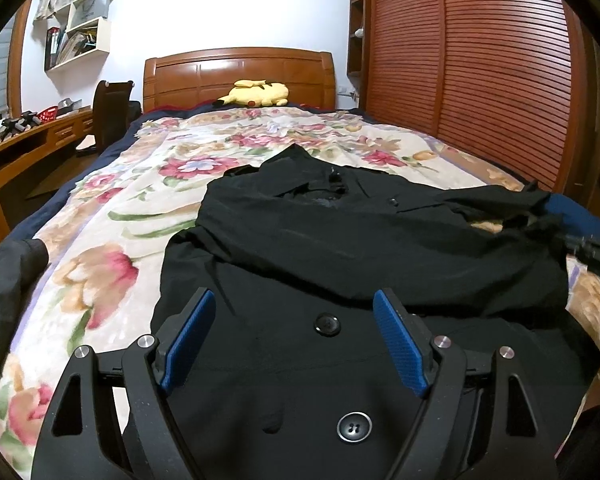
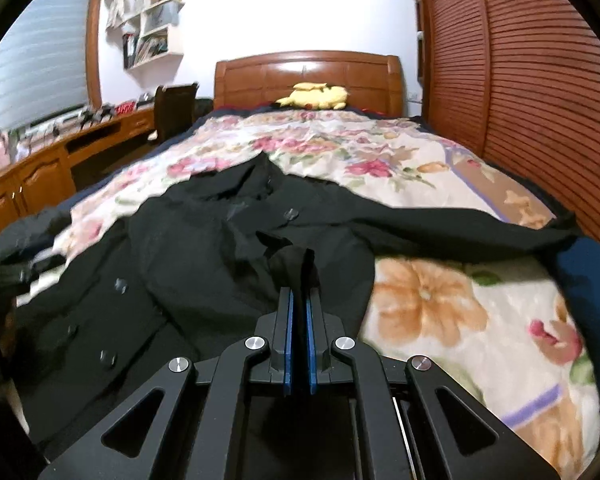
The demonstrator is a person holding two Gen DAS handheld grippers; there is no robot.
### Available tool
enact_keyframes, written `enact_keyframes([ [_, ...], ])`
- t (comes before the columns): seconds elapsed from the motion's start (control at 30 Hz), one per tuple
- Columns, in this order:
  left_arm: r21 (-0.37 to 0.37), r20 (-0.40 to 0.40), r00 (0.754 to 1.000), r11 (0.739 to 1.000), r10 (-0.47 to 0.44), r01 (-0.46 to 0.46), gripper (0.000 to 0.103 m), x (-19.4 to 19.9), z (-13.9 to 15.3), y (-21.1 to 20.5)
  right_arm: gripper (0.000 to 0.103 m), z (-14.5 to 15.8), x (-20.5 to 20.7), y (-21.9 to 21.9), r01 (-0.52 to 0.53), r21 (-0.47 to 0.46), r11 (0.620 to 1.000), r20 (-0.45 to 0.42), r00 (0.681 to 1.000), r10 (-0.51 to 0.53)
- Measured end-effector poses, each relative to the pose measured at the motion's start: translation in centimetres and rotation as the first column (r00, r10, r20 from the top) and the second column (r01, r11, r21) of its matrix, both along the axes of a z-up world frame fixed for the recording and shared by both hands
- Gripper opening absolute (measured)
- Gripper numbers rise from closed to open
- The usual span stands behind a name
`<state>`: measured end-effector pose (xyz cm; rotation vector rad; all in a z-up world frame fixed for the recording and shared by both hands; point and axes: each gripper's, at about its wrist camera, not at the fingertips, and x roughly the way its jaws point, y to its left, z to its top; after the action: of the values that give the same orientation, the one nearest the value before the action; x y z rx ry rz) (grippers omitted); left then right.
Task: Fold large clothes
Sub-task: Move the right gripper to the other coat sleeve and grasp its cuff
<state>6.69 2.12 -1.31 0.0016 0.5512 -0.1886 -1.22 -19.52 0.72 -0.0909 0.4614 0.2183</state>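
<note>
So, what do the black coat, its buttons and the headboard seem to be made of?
Black coat: probably a matte woven cloth, since it creases softly and shows no shine.
Buttons: likely glossy plastic, dark with a light-catching rim.
Headboard: apparently varnished wood, orange-brown panels with bright reflections.

one black buttoned coat (image 1: 340,248) lies mid-frame on one bed under a floral cream blanket (image 1: 148,184). two round black buttons (image 1: 354,427) show low in the left wrist view. one yellow plush toy (image 1: 256,94) sits at top centre before one wooden headboard (image 1: 236,72). one dark chair (image 1: 110,116) stands at left. two black tongs with blue pads: left tongs (image 1: 296,336), right tongs (image 2: 300,276).
</note>
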Motion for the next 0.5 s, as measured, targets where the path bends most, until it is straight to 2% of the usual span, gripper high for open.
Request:
enact_keyframes([
  [0.13,0.0,0.005,1.0,1.0,-0.013,0.013,0.082,0.0,0.1,-0.6,0.006,-0.4,-0.9,0.8,0.003,-0.04,0.999,-0.029,1.0,-0.004],
  [0.3,-0.008,0.011,0.999,0.999,-0.041,0.041,0.082,-0.1,0.4,-1.4,0.007,1.1,-1.3,-0.3,0.02,-0.075,0.997,-0.046,0.999,-0.023],
  [0.4,-0.014,0.017,0.998,0.998,-0.055,0.056,0.082,-0.2,0.6,-1.9,0.028,2.0,-1.6,-0.1,0.059,-0.143,0.988,-0.027,0.998,-0.064],
  [0.47,-0.021,0.018,0.998,0.998,-0.065,0.066,0.082,-0.2,0.7,-2.2,0.063,2.4,-1.7,-0.3,0.069,-0.152,0.986,-0.021,0.997,-0.073],
  [0.5,-0.024,0.018,0.997,0.997,-0.07,0.071,0.082,-0.2,0.8,-2.4,0.068,2.4,-1.9,-0.1,0.066,-0.151,0.986,-0.014,0.997,-0.069],
])
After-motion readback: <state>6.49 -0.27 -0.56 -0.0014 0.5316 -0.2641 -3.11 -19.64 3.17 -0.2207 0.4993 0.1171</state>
